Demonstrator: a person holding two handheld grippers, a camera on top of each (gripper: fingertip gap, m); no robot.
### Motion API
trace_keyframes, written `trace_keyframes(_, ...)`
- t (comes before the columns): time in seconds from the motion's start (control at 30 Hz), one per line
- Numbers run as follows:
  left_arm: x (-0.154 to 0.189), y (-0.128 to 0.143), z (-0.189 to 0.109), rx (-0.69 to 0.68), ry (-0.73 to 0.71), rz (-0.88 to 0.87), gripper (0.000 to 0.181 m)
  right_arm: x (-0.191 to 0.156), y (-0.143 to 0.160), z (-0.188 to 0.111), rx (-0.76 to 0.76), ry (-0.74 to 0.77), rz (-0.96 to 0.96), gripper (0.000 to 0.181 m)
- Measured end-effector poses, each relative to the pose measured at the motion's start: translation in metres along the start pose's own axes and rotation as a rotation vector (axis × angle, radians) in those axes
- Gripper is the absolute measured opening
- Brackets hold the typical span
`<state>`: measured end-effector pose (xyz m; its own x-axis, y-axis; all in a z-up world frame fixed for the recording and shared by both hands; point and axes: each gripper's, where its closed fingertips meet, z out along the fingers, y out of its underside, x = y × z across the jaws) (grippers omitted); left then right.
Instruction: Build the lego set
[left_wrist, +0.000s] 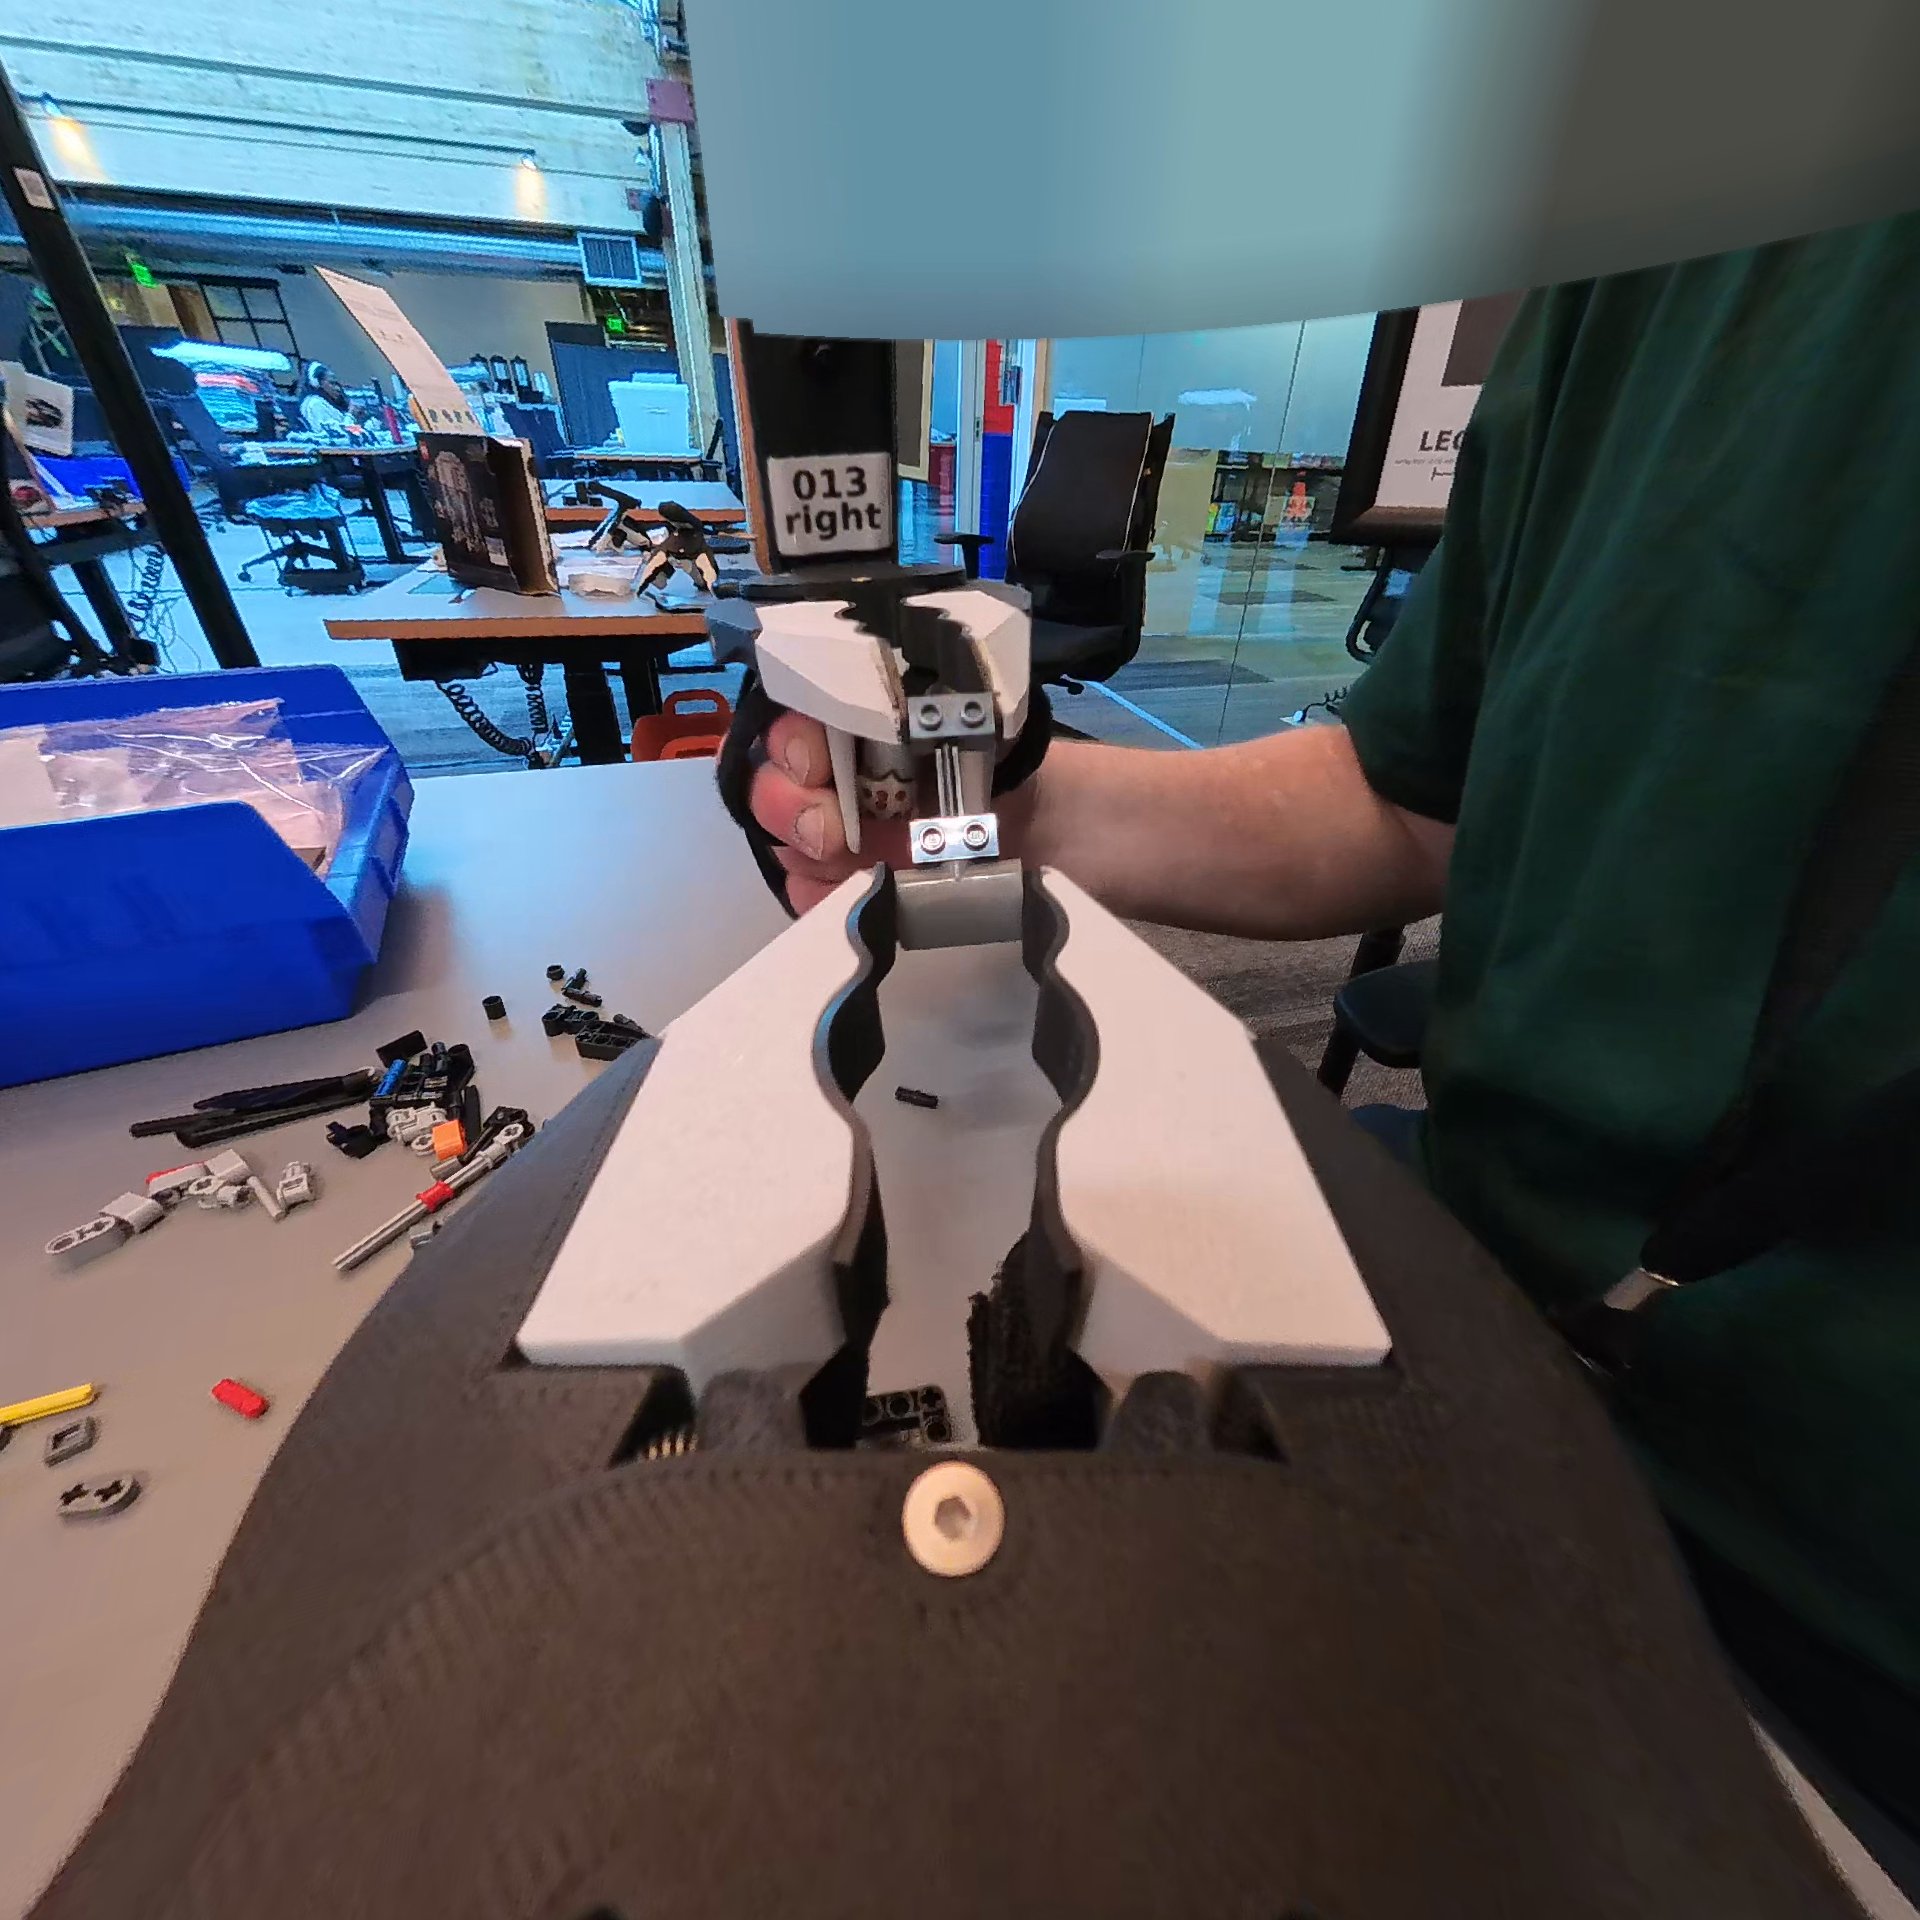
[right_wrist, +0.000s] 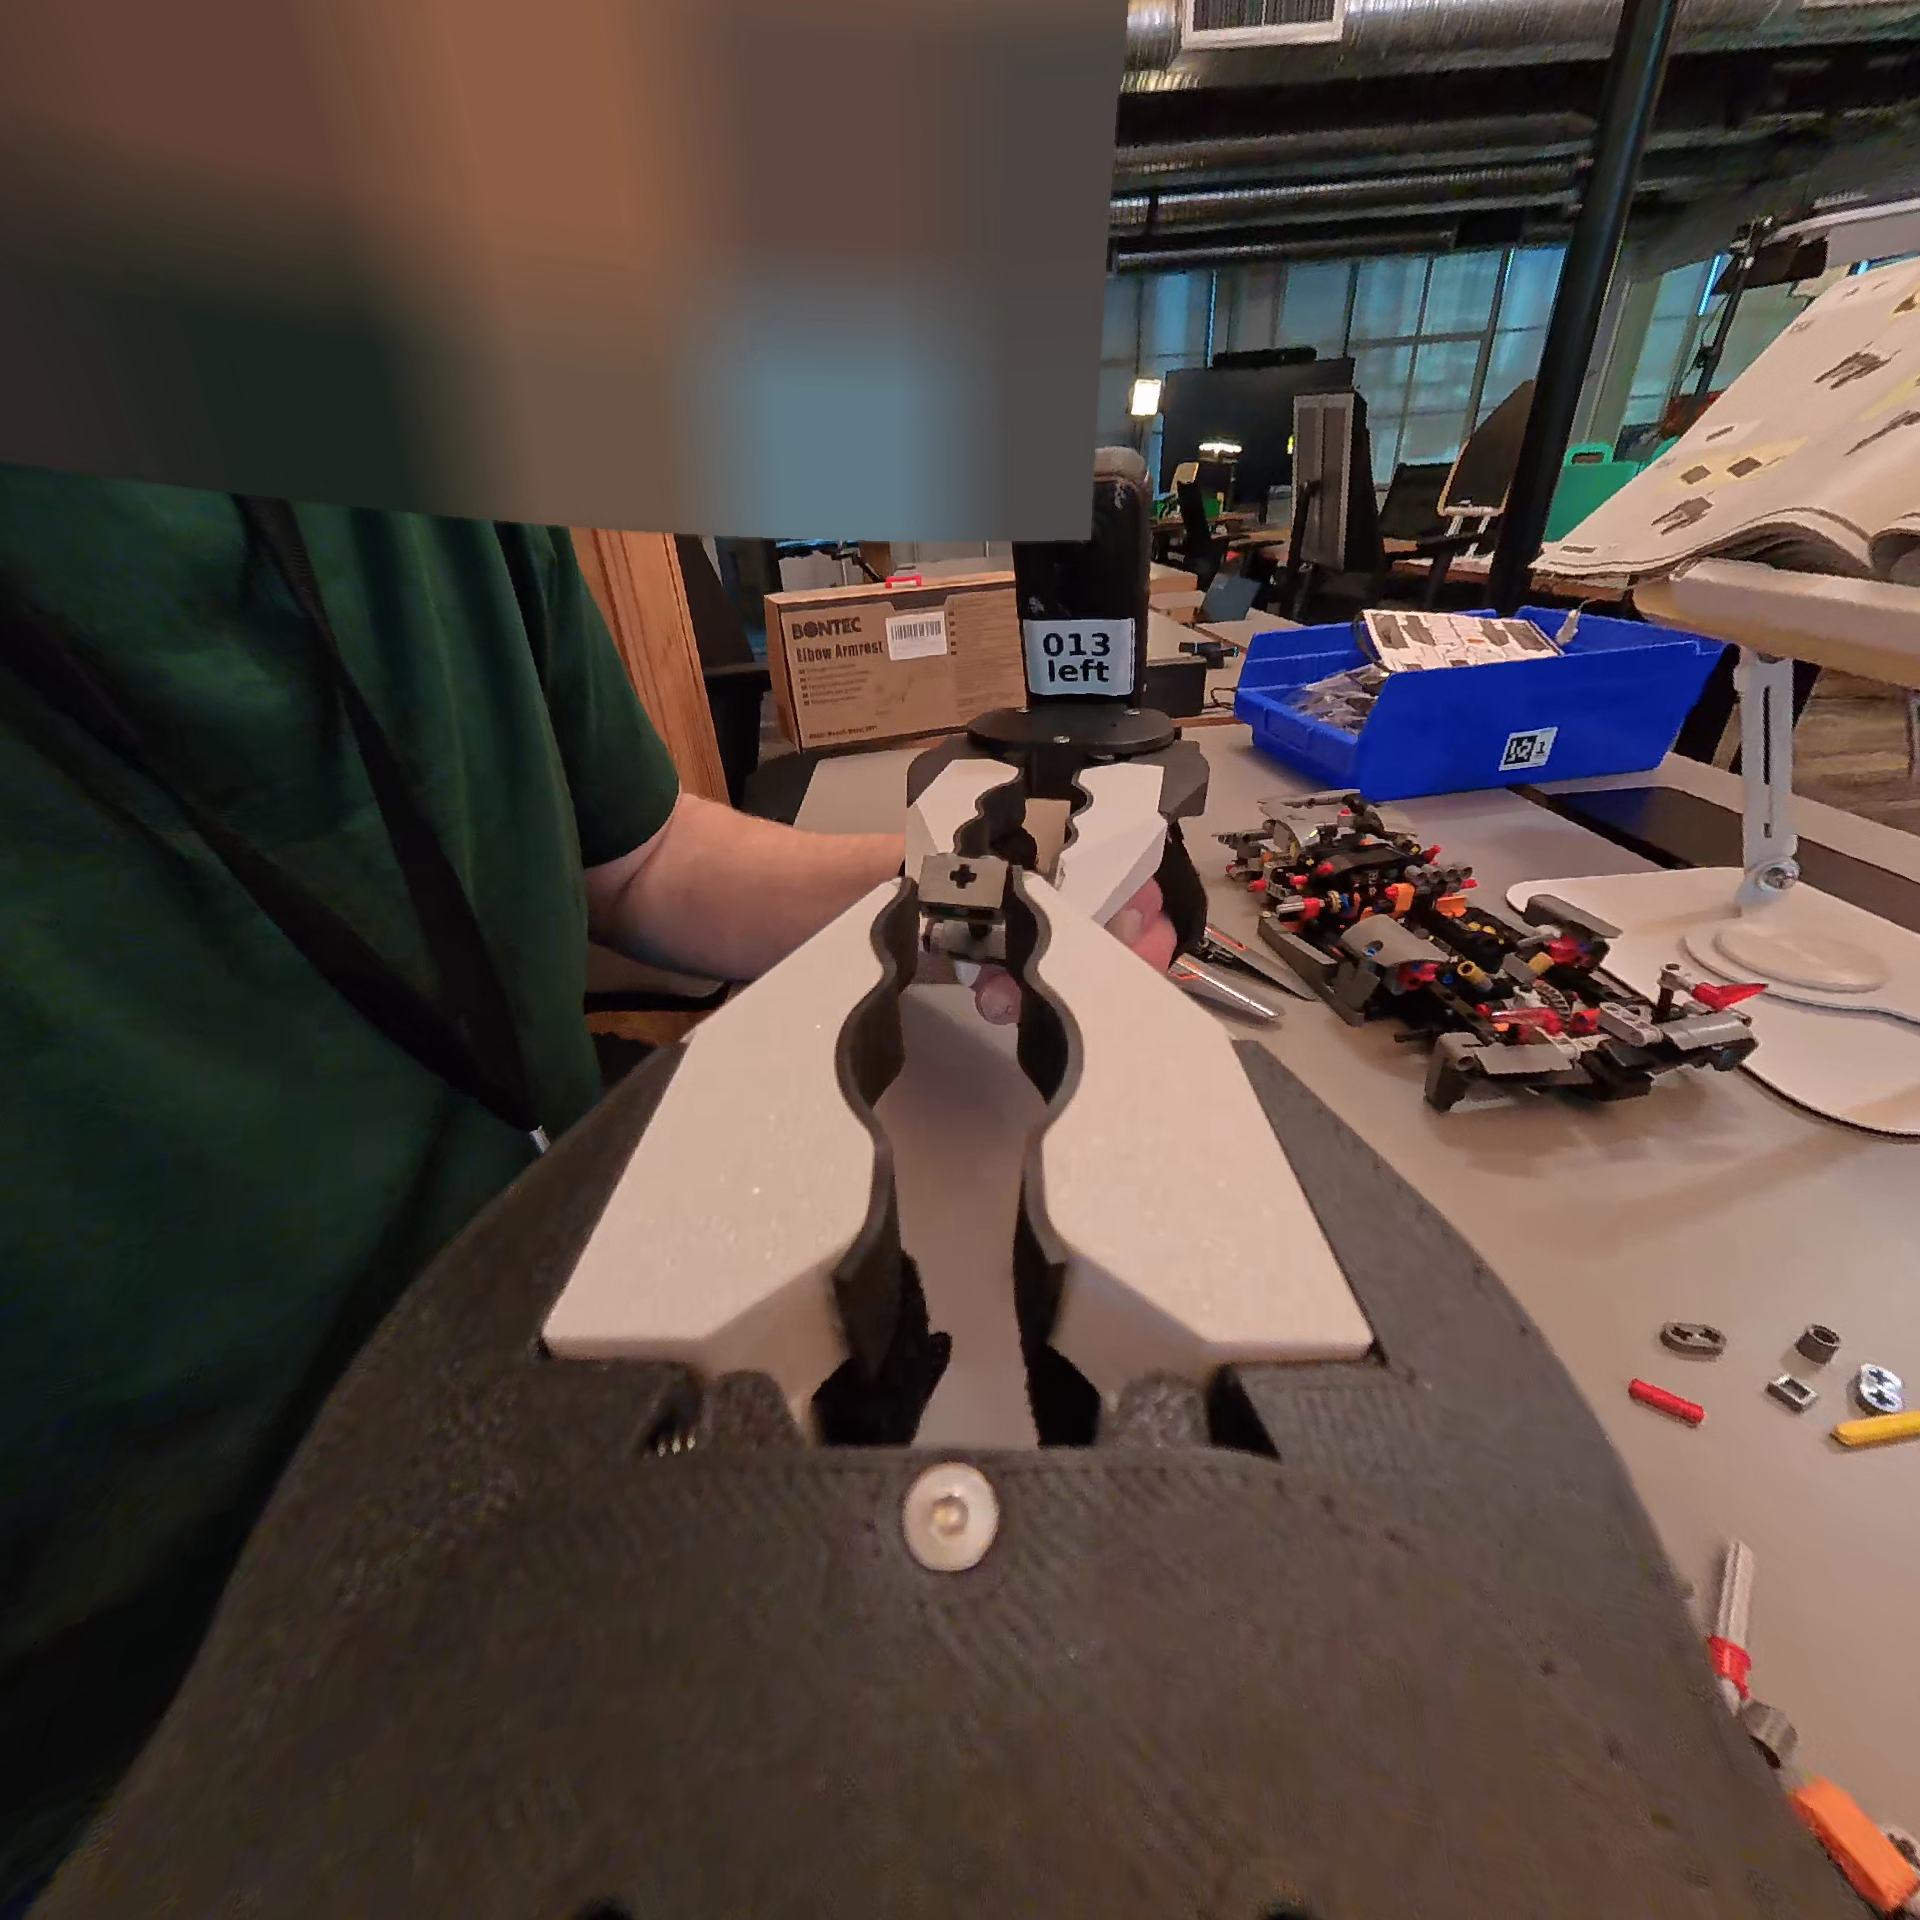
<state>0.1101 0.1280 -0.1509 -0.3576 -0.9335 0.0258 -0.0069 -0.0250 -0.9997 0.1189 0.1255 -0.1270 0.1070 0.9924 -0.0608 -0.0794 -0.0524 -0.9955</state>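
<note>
Both grippers meet tip to tip above the grey table (left_wrist: 582, 862) and hold one small grey lego assembly (left_wrist: 954, 836) between them. In the left wrist view my left gripper (left_wrist: 956, 896) is shut on its rounded grey end piece (left_wrist: 956, 914). Two small studded grey plates joined by thin bars run from there up into my right gripper (left_wrist: 940, 675). In the right wrist view my right gripper (right_wrist: 961, 906) is shut on the assembly's dark grey end with a cross hole (right_wrist: 962, 878). My left gripper (right_wrist: 1039, 821) faces it just behind.
A partly built car chassis (right_wrist: 1475, 966) lies on the table to the right, with an open instruction book (right_wrist: 1766, 468) on a white stand behind it. Blue bins (left_wrist: 156, 914) (right_wrist: 1475, 707) and loose lego parts (left_wrist: 416, 1112) (right_wrist: 1787, 1382) are on the table. The person's green-shirted body (left_wrist: 1662, 935) is close by. My two grippers' fingertips are within a few centimetres of each other.
</note>
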Motion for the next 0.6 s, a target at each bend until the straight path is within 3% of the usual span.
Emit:
trace_keyframes(0.3, -0.0001, -0.0053, -0.0008, 0.042, 0.008, -0.021, 0.023, 0.0012, -0.005, 0.0024, 0.082, 0.001, 0.008, 0.015)
trace_keyframes(0.6, -0.0015, -0.0055, -0.0002, 0.042, -0.009, -0.012, 0.023, 0.0017, -0.0021, 0.0032, 0.046, 0.025, -0.01, 0.015)
